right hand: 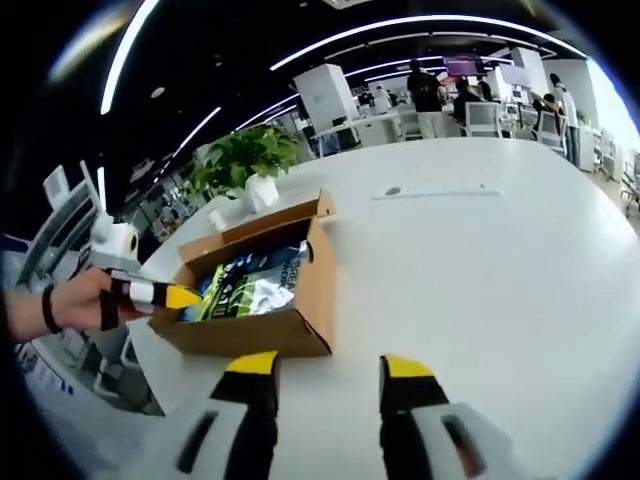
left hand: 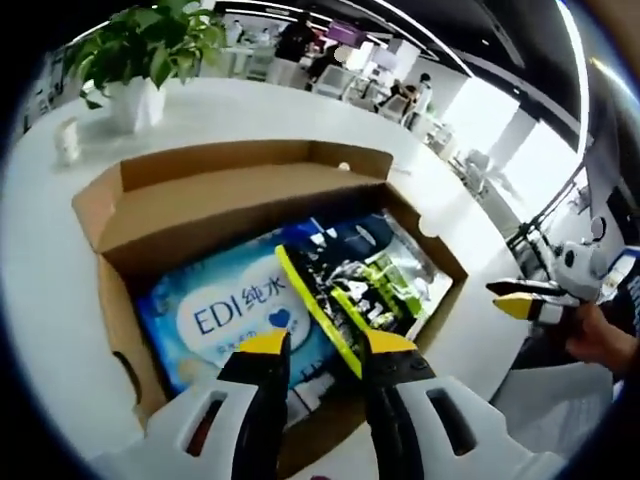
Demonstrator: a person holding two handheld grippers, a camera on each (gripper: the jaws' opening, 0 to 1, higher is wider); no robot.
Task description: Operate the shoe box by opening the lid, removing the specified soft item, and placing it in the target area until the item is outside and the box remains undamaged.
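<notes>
Left claw, seen in the left gripper view, has its yellow-tipped black jaws apart and empty, hovering at 6 o'clock over the open brown cardboard shoe box, whose lid flap is folded back toward 12 o'clock. Inside the box lie a soft blue wipes pack printed "EDI" at 8 o'clock and a dark plastic pouch with lime-green edging just beside it toward 3 o'clock. A green potted plant in a white pot stands on the white desk at 11 o'clock, well apart from the box. At 3 o'clock another claw comes in, held by a hand.

Right claw, in the right gripper view, also has its jaws apart and empty, low over bare desk at 6 o'clock, near the box's front wall. Across the box, at 9 o'clock, a hand holds the left claw at the box's rim.
</notes>
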